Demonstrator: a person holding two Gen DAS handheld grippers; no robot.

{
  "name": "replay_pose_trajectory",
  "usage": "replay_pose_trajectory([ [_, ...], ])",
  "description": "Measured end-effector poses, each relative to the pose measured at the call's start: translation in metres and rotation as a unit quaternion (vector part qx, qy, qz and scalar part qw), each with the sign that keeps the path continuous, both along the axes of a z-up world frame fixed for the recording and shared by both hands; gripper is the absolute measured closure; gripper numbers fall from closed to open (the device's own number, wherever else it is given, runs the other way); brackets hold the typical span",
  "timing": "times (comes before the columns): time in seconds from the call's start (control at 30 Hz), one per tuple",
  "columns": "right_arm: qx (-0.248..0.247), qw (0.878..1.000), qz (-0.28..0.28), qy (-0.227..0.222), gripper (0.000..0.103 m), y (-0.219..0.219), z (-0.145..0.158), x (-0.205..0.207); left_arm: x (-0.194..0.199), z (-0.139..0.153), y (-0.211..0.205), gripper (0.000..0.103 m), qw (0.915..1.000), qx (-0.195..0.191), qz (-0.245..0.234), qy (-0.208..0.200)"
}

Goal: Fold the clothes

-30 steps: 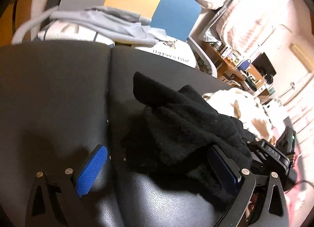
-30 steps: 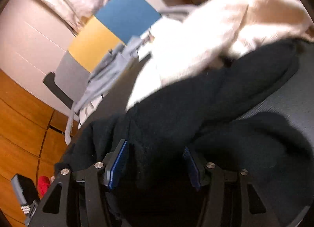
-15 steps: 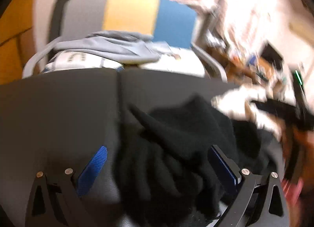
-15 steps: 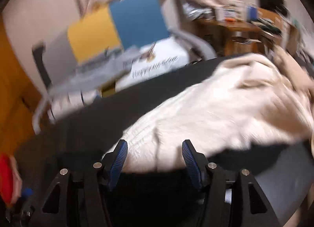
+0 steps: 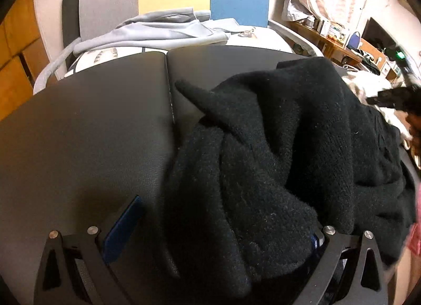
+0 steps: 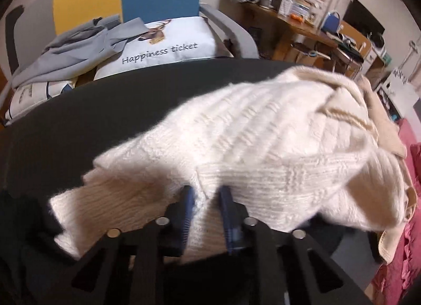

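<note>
A white sweater (image 6: 250,147) is heaped on the right of the dark counter (image 6: 118,110), and a black sweater (image 5: 276,160) is crumpled on its left part. Both are judged soft, thick and limp, light enough to lift yet likely to sag and stretch, so a hem or shoulder seam is best taken. The right gripper (image 6: 206,199) is closing on a near fold of the white knit, which is already pinched between its pads. The left gripper (image 5: 218,228) is held wide open, with black knit lying loosely between its fingers.
</note>
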State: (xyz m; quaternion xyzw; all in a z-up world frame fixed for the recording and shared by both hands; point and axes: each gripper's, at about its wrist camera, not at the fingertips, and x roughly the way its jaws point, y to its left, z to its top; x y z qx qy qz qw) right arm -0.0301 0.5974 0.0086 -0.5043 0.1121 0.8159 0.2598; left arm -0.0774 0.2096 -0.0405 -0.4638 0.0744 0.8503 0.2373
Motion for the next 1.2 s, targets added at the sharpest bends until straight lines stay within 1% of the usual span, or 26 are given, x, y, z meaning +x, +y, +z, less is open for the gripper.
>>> replay_pose_trajectory([
  [0.1, -0.010, 1.000, -0.014, 0.018, 0.092, 0.012, 0.008, 0.025, 0.000, -0.001, -0.005, 0.000, 0.9999, 0.009, 0.003, -0.006],
  [0.17, -0.009, 0.998, -0.039, 0.042, 0.096, 0.020, 0.019, 0.052, 0.003, -0.002, -0.008, 0.000, 0.9999, 0.011, 0.003, -0.005],
  [0.2, -0.021, 0.997, -0.050, 0.063, 0.096, 0.024, 0.024, 0.064, 0.004, -0.003, -0.009, 0.000, 0.9999, 0.011, 0.004, -0.004],
  [0.23, -0.048, 0.992, -0.059, 0.097, 0.096, 0.031, 0.029, 0.074, 0.006, -0.003, -0.010, 0.000, 0.9999, 0.012, 0.007, -0.002],
  [0.27, -0.072, 0.987, -0.067, 0.125, 0.084, 0.036, 0.034, 0.082, 0.007, -0.003, -0.008, 0.000, 0.9999, 0.012, 0.009, 0.000],
  [0.3, -0.092, 0.983, -0.074, 0.143, 0.064, 0.037, 0.039, 0.086, 0.008, -0.002, -0.007, 0.000, 0.9999, 0.013, 0.011, 0.001],
  [0.33, -0.109, 0.979, -0.077, 0.151, 0.059, 0.037, 0.043, 0.086, 0.009, -0.003, -0.008, 0.000, 0.9999, 0.013, 0.012, 0.001],
  [0.37, -0.123, 0.979, -0.074, 0.146, 0.047, 0.033, 0.046, 0.080, 0.010, -0.003, -0.008, 0.000, 0.9998, 0.012, 0.013, 0.002],
  [0.4, -0.134, 0.979, -0.071, 0.136, 0.039, 0.028, 0.046, 0.070, 0.011, -0.004, -0.009, 0.000, 0.9998, 0.012, 0.014, 0.002],
  [0.43, -0.139, 0.981, -0.064, 0.118, 0.028, 0.021, 0.043, 0.055, 0.012, -0.004, -0.010, 0.000, 0.9998, 0.012, 0.015, 0.002],
  [0.47, -0.140, 0.984, -0.054, 0.096, 0.026, 0.014, 0.039, 0.038, 0.013, -0.004, -0.012, 0.000, 0.9998, 0.013, 0.016, 0.002],
  [0.53, -0.135, 0.989, -0.033, 0.044, 0.026, -0.004, 0.026, 0.004, 0.015, -0.003, -0.015, 0.000, 0.9998, 0.013, 0.017, 0.000],
  [0.57, -0.120, 0.993, -0.019, 0.003, 0.023, -0.016, 0.013, -0.014, 0.016, -0.002, -0.016, 0.000, 0.9998, 0.013, 0.016, -0.001],
  [0.6, -0.093, 0.995, -0.002, -0.046, 0.016, -0.028, -0.002, -0.030, 0.016, -0.002, -0.016, 0.000, 0.9998, 0.012, 0.015, -0.001],
  [0.63, -0.064, 0.995, 0.018, -0.076, 0.014, -0.039, -0.013, -0.042, 0.016, -0.001, -0.016, 0.000, 0.9998, 0.012, 0.015, -0.002],
  [0.67, -0.032, 0.996, 0.042, -0.077, 0.010, -0.049, -0.020, -0.048, 0.014, 0.000, -0.016, 0.000, 0.9998, 0.012, 0.014, -0.004],
  [0.7, -0.020, 0.996, 0.055, -0.072, 0.019, -0.052, -0.024, -0.050, 0.012, 0.001, -0.015, 0.000, 0.9998, 0.012, 0.013, -0.006],
  [0.73, -0.033, 0.996, 0.054, -0.060, 0.030, -0.049, -0.022, -0.048, 0.010, 0.002, -0.013, 0.000, 0.9998, 0.012, 0.011, -0.008],
  [0.77, -0.044, 0.996, 0.056, -0.048, 0.050, -0.044, -0.017, -0.045, 0.007, 0.002, -0.011, 0.000, 0.9998, 0.014, 0.008, -0.009],
  [0.8, -0.047, 0.996, 0.061, -0.037, 0.073, -0.037, -0.008, -0.039, 0.006, 0.002, -0.010, 0.000, 0.9998, 0.014, 0.006, -0.009],
  [0.83, -0.043, 0.997, 0.065, -0.029, 0.080, -0.030, 0.002, -0.032, 0.006, 0.002, -0.011, 0.000, 0.9998, 0.015, 0.006, -0.008],
  [0.9, -0.012, 0.998, 0.053, -0.013, 0.089, -0.013, 0.027, -0.013, 0.006, 0.002, -0.012, 0.000, 0.9998, 0.016, 0.007, -0.008],
  [0.93, 0.014, 0.999, 0.042, -0.007, 0.090, -0.002, 0.041, -0.001, 0.006, 0.002, -0.013, 0.000, 0.9998, 0.017, 0.009, -0.007],
  [1.0, 0.076, 0.997, 0.013, 0.001, 0.091, 0.022, 0.067, 0.025, 0.007, 0.002, -0.014, 0.000, 0.9997, 0.018, 0.012, -0.008],
  [1.1, 0.114, 0.992, -0.053, 0.015, 0.090, 0.071, 0.096, 0.069, 0.008, 0.003, -0.017, 0.000, 0.9997, 0.020, 0.011, -0.013],
  [1.2, 0.135, 0.982, -0.130, 0.021, 0.090, 0.130, 0.114, 0.119, 0.006, 0.005, -0.021, 0.000, 0.9995, 0.024, 0.010, -0.021],
])
